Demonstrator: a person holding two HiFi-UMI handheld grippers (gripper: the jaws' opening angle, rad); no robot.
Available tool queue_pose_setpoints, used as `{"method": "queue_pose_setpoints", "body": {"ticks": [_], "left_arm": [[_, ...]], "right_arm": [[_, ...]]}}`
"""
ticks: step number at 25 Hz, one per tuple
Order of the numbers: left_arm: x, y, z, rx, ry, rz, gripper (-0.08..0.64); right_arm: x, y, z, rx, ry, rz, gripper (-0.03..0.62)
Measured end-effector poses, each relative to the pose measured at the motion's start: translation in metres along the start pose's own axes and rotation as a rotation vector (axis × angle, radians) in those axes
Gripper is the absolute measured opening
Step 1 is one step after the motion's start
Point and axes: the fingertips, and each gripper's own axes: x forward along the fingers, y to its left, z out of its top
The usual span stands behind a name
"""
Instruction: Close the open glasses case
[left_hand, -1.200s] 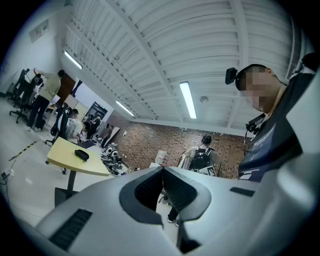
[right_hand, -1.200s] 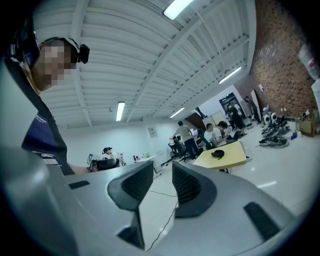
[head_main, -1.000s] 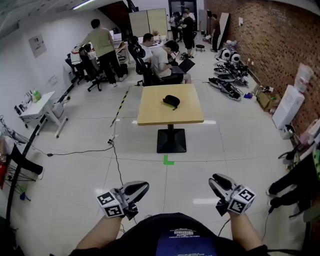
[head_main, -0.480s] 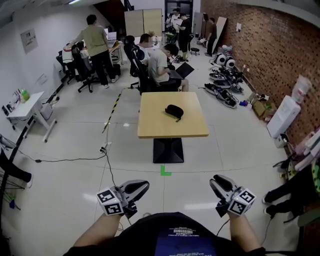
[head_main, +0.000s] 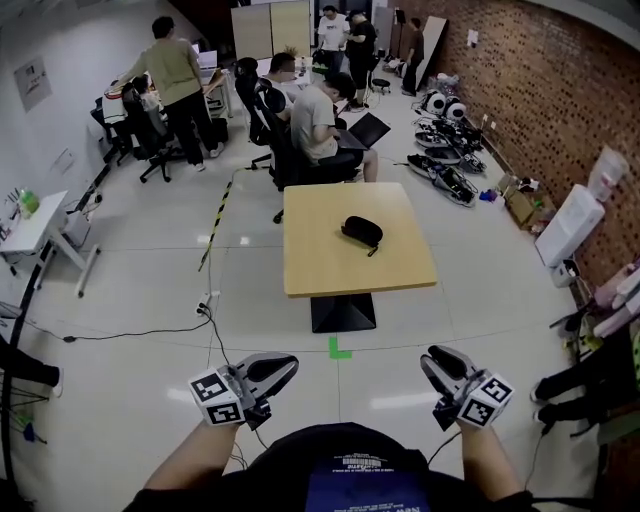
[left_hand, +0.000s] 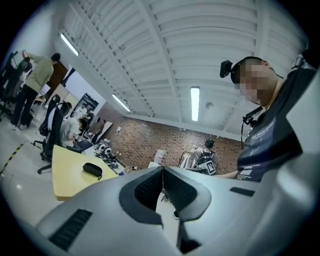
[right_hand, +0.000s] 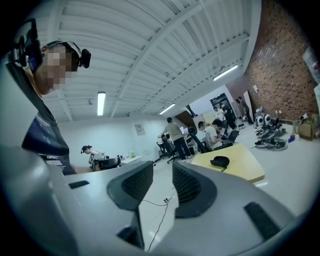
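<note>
Pale wood tops the square desk (head_main: 325, 268), which stands on a black pedestal on the glossy white floor (head_main: 120, 390) in the head view. A black oval glasses case (head_main: 361, 231) lies on the desk right of its middle. From this far off it looks shut, though I cannot be sure of the lid. The left tool (head_main: 285, 363) and the right tool (head_main: 432, 358) are low in the picture, well apart from the desk, with a green tape mark (head_main: 339, 348) on the floor between them and the pedestal.

In the left gripper view, the left tool (left_hand: 162, 175) has its jaws pressed together with nothing between them. The case (left_hand: 92, 169) sits on the desk (left_hand: 65, 177), far off to the left.

In the right gripper view, the right tool (right_hand: 162, 174) holds its jaws partly apart on nothing. Only floor and a thin black cable (right_hand: 159, 216) show through the gap. The case (right_hand: 219, 161) rests on the desk (right_hand: 242, 169), away to the right.
</note>
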Motion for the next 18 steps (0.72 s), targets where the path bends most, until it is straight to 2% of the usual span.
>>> {"method": "queue_pose_setpoints", "body": {"ticks": [6,14,18], "left_arm": [[0.050,0.061,0.010,0.012,0.020,0.046,0.006],[0.147,0.128,0.044,0.063,0.060,0.160,0.006],[0.201,0.160,0.053,0.076,0.084,0.179,0.006]], "right_arm": [[0.045,-0.074,0.015,0.013,-0.001,0.044,0.106],[0.116,-0.192,0.070,-0.015,0.018,0.199,0.106],[0.141,-0.246,0.092,-0.031,0.018,0.242,0.106]]}}
